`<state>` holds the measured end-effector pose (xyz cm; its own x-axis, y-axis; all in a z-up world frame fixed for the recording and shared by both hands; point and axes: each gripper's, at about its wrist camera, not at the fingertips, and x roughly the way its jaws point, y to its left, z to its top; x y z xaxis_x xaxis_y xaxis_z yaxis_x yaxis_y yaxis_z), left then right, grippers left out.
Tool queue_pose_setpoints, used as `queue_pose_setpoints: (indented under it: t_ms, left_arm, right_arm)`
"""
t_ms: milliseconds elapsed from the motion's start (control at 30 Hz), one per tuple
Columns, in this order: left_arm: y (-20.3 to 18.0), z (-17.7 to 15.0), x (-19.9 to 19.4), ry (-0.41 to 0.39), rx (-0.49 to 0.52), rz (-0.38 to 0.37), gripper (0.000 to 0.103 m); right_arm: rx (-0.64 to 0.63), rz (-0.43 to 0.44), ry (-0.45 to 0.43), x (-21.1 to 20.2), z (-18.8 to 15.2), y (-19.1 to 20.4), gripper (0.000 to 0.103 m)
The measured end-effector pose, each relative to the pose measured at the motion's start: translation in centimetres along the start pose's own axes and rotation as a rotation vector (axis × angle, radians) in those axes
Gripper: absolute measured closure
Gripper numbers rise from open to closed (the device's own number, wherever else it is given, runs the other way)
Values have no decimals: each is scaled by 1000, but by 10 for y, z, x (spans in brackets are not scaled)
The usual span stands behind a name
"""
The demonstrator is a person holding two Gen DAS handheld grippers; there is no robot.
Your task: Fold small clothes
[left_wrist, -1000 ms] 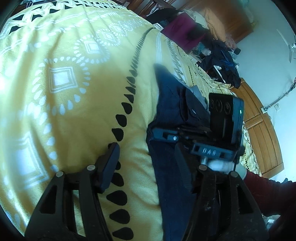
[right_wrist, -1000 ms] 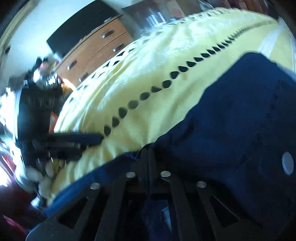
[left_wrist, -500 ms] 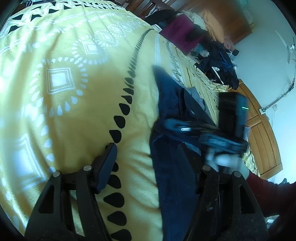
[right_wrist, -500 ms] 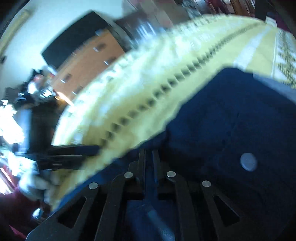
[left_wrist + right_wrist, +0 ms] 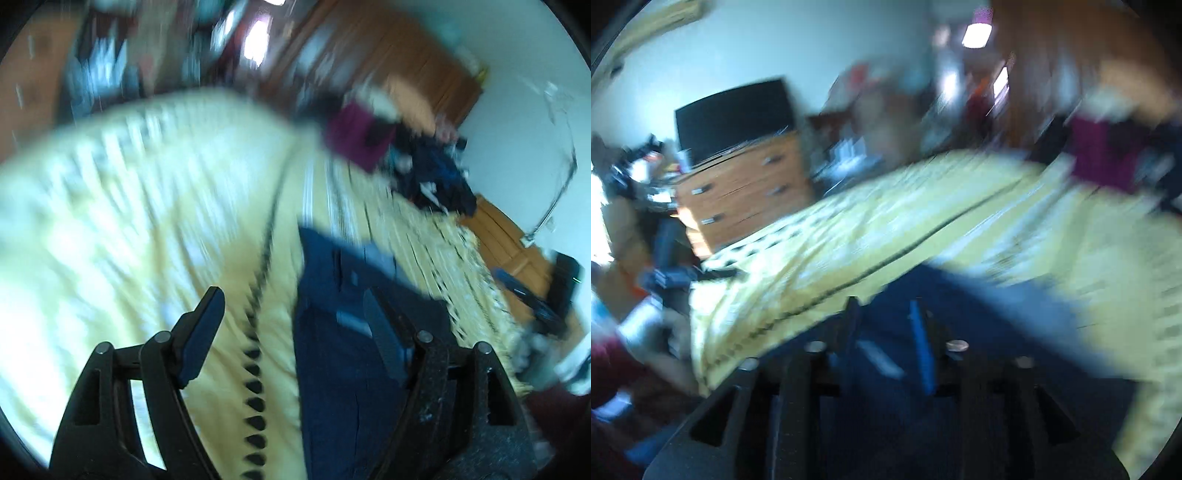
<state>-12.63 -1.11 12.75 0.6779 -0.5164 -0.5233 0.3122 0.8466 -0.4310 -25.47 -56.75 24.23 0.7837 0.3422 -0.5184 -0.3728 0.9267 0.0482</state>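
Navy garment [image 5: 332, 387]: dark blue, laid flat on the yellow bedspread [image 5: 147, 229], running from the bottom edge of the left wrist view up toward the middle, right of the row of black teardrop marks [image 5: 255, 373].
Left view, sharpness: heavy blur everywhere, so the garment's fine details are hard to make out.
Left gripper [image 5: 291, 321]: jaws spread wide and they have just been opening further; one finger hangs over bare bedspread, the other over the navy cloth, and nothing is pinched between them.
Left view, background: a clothes pile [image 5: 428, 173] with a maroon piece sits at the far end of the bed, wooden cupboards [image 5: 399, 55] behind it.
Left view, right edge: the other gripper shows as a dark smear low at the right, clear of the garment.
Right view, garment [image 5: 979, 306]: the same navy cloth fills the lower middle, lying on the bedspread right under the fingers.
Right gripper [image 5: 886, 321]: jaws partly apart and they have just been opening; the blur hides whether any cloth is between the pads or touching them.
Right view, left side: a wooden dresser [image 5: 738, 192] stands beyond the bed, with a dark screen [image 5: 735, 114] above it.
Right view, far left: the left gripper [image 5: 676, 273] appears as a dark blur at the bed's edge.
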Motion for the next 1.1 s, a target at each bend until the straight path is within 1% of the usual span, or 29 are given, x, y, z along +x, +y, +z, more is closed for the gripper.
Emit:
queue_pose_setpoints:
  t_ms: [33, 67, 100, 133, 167, 200, 233, 267, 300, 333, 367, 400, 433, 467, 500, 633, 667, 700, 733, 767, 800, 867, 900, 967, 1000, 1033, 1067, 1100]
  left_arm:
    - [-14, 7, -32, -90, 64, 54, 22]
    - [-29, 13, -59, -178, 130, 103, 4]
    - [-48, 19, -93, -295, 212, 140, 0]
    - [-60, 21, -113, -379, 262, 155, 0]
    - [-72, 24, -129, -458, 305, 174, 0]
    - [-81, 25, -142, -528, 327, 191, 0]
    - [-87, 27, -151, -586, 309, 193, 0]
    - [-88, 30, -153, -604, 263, 172, 0]
    - [-83, 34, -152, -588, 202, 115, 0]
    - [-76, 38, -146, -538, 120, 28, 0]
    - [-69, 40, -139, -504, 70, 3, 0]
    - [-65, 39, -129, -465, 26, -4, 0]
    - [-61, 35, -117, -420, -5, -1, 0]
    - [-56, 31, -105, -371, -24, 15, 0]
    - [-52, 25, -93, -317, -36, 41, 0]
    - [-30, -6, -50, -130, -81, 90, 0]
    - [-24, -13, -40, -82, -100, 91, 0]
    - [-13, -21, -29, -22, -121, 115, 0]
    - [-7, -28, -21, 18, -132, 130, 0]
    - [-12, -33, -19, 51, -130, 147, 0]
    - [-11, -38, -11, 93, -116, 184, 0]
    - [-15, -51, 3, 174, -48, 261, 0]
    - [-15, -58, 14, 228, -29, 300, 0]
    - [-6, -72, 34, 342, -32, 339, 0]
    - [-2, -82, 44, 392, -41, 355, 0]
    - [0, -90, 52, 420, -20, 384, 0]
    - [-3, -99, 53, 419, 29, 406, 0]
    - [-10, -105, 56, 420, 102, 439, 0]
  right_arm:
    - [-37, -102, -57, -46, -3, 4, 38]
    - [-71, -193, -98, -80, -6, 9, 26]
    - [-107, -296, -140, -112, -11, 15, 2]
    - [-137, -403, -186, -143, -17, 20, 0]
    - [-146, -477, -222, -168, -23, 24, 0]
    - [-130, -510, -231, -181, -26, 26, 0]
    - [-84, -529, -235, -196, -31, 22, 0]
    - [-27, -527, -246, -205, -37, 18, 0]
    - [24, -519, -258, -210, -43, 15, 0]
    - [90, -510, -249, -211, -49, 12, 0]
    - [167, -503, -204, -206, -57, 3, 0]
    - [227, -494, -160, -203, -66, -6, 0]
    - [289, -488, -101, -195, -79, -16, 0]
    - [318, -505, -55, -186, -89, -22, 0]
    - [343, -546, 13, -173, -108, -32, 0]
    - [482, -584, 204, -145, -176, -77, 0]
    - [508, -587, 240, -140, -191, -85, 0]
    - [520, -589, 274, -136, -205, -92, 0]
    - [517, -592, 317, -128, -218, -97, 0]
    - [524, -587, 341, -121, -228, -101, 0]
    - [551, -568, 370, -114, -241, -108, 0]
    - [570, -564, 419, -98, -265, -114, 0]
    - [579, -563, 443, -93, -279, -114, 0]
    - [635, -541, 511, -79, -306, -122, 0]
    - [654, -534, 510, -77, -317, -124, 0]
    - [652, -535, 491, -80, -319, -124, 0]
    - [646, -539, 485, -81, -320, -123, 0]
    - [641, -542, 485, -81, -320, -122, 0]
